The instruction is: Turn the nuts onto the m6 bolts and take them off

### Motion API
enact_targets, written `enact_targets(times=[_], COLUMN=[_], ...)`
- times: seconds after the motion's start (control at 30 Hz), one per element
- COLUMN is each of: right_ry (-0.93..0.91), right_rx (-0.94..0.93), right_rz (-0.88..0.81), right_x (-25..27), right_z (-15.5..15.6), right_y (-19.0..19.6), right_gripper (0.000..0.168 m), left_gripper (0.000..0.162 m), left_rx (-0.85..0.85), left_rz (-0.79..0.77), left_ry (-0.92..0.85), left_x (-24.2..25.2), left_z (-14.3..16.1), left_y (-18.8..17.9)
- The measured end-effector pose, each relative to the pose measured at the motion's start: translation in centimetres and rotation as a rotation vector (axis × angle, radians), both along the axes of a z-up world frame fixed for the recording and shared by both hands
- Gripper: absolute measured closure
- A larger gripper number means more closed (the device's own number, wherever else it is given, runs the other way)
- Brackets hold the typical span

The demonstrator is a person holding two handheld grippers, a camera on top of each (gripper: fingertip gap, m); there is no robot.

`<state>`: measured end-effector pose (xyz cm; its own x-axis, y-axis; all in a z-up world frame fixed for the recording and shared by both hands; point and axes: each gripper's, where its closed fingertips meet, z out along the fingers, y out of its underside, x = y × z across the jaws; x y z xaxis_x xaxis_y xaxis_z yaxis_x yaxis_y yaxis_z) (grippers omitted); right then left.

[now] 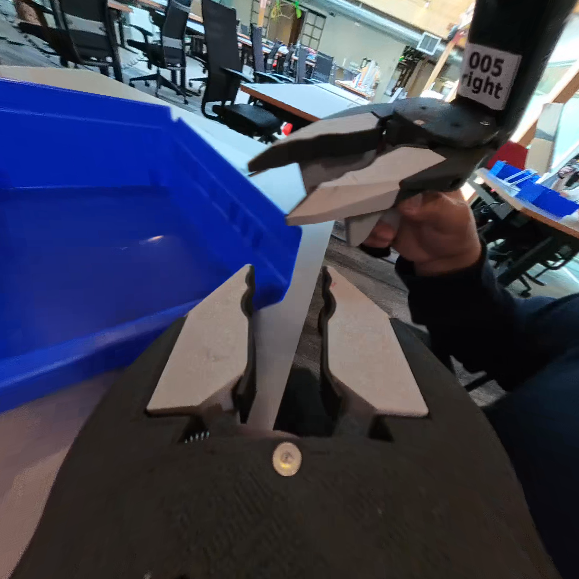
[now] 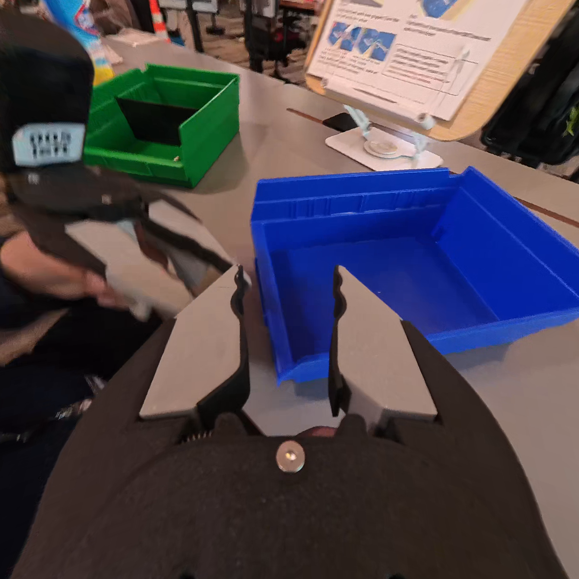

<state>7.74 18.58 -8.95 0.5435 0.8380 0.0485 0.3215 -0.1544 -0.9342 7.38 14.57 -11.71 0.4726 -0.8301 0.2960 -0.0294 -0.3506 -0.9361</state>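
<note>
No nut or bolt held anywhere, so nothing threaded and nothing unthreaded as far as the views show: judged to be either the very start or a gap between rounds. Left gripper [image 1: 286,272] with jaws released and empty, hovering at the near corner of the blue bin [image 1: 131,225], just over the edge of the counter [image 1: 282,329]. Right gripper [image 2: 288,272] likewise spread apart with nothing between the jaws, poised above the blue bin's open front (seen from the left wrist view, raised in a hand [image 1: 429,232] and tilted down toward the bin rim). Blue bin interior bare in both views, no hardware visible on its floor. Possible trace of the task's parts only in the green bin [image 2: 163,125], standing well apart on the far side of the counter: a small pale speck on its front ledge, too small to name as nut or bolt. Instruction sheet on a stand [image 2: 391,59] behind the blue bin. Everything still left to do: fetching a bolt and a nut, spinning on, spinning off.
</note>
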Motion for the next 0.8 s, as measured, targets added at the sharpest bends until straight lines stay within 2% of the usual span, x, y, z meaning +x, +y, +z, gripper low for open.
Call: enact_targets(times=[0.07, 0.1, 0.13, 0.17, 0.2, 0.23, 0.33, 0.37, 0.4, 0.47, 0.53, 0.6, 0.67, 0.7, 0.73, 0.77, 0.8], right_ry=[-0.061, -0.106, -0.165, -0.233, -0.281, -0.297, -0.404, -0.431, -0.418, -0.223, -0.065, -0.073, -0.182, -0.201, -0.211, -0.216, -0.221], right_rx=[-0.035, -0.096, -0.162, -0.199, -0.194, -0.167, -0.040, 0.002, -0.019, -0.119, -0.155, -0.119, -0.104, -0.061, -0.032, -0.031, -0.019], right_rz=[0.163, 0.246, 0.281, 0.229, 0.154, 0.064, -0.367, -0.475, -0.481, -0.232, -0.016, -0.023, -0.105, -0.161, -0.185, -0.201, -0.226], right_x=[-1.4, -2.0, -2.1, -1.6, -0.8, 0.5, 8.3, 10.5, 10.9, 6.2, 1.6, -0.2, -0.4, -0.3, -0.5, -0.7, -0.9], right_z=[-1.5, -2.9, -4.7, -6.5, -7.5, -7.6, -6.5, -6.0, -6.0, -5.9, -5.0, -5.7, -7.9, -7.8, -7.8, -7.8, -7.8], right_y=[-2.9, -4.4, -5.1, -4.2, -2.6, -0.8, 6.2, 7.7, 8.0, 5.6, 3.2, 4.0, 5.8, 6.8, 7.2, 7.5, 7.8], right_gripper=[0.124, 0.124, 0.122, 0.120, 0.153, 0.168, 0.163, 0.136, 0.119, 0.120, 0.112, 0.110, 0.110, 0.119, 0.119, 0.124, 0.128], left_gripper=[0.122, 0.122, 0.122, 0.122, 0.122, 0.122, 0.119, 0.117, 0.116, 0.111, 0.109, 0.105, 0.097, 0.097, 0.094, 0.101, 0.118], left_rx=[0.024, 0.040, 0.054, 0.066, 0.073, 0.070, 0.040, 0.038, 0.039, 0.042, 0.073, 0.107, 0.114, 0.111, 0.119, 0.139, 0.169], left_rz=[0.049, 0.088, 0.146, 0.213, 0.285, 0.361, 0.536, 0.598, 0.647, 0.714, 0.749, 0.782, 0.836, 0.868, 0.915, 0.950, 0.984], left_ry=[0.001, 0.012, 0.047, 0.091, 0.134, 0.167, 0.266, 0.308, 0.343, 0.398, 0.404, 0.439, 0.540, 0.585, 0.636, 0.677, 0.705], left_x=[-4.1, -6.4, -9.0, -11.7, -14.6, -17.4, -24.9, -27.1, -28.9, -31.1, -31.3, -30.7, -30.6, -30.8, -31.4, -31.8, -32.4], left_z=[0.6, 0.9, 0.8, 0.6, 0.3, 0.0, -1.2, -1.7, -2.0, -2.5, -2.2, -2.0, -3.0, -3.5, -4.0, -4.2, -4.0], left_y=[-0.8, -0.9, -0.7, -0.4, 0.1, 0.5, 0.5, 0.4, 0.4, 0.7, 2.0, 4.5, 7.5, 8.8, 9.9, 10.4, 10.6])
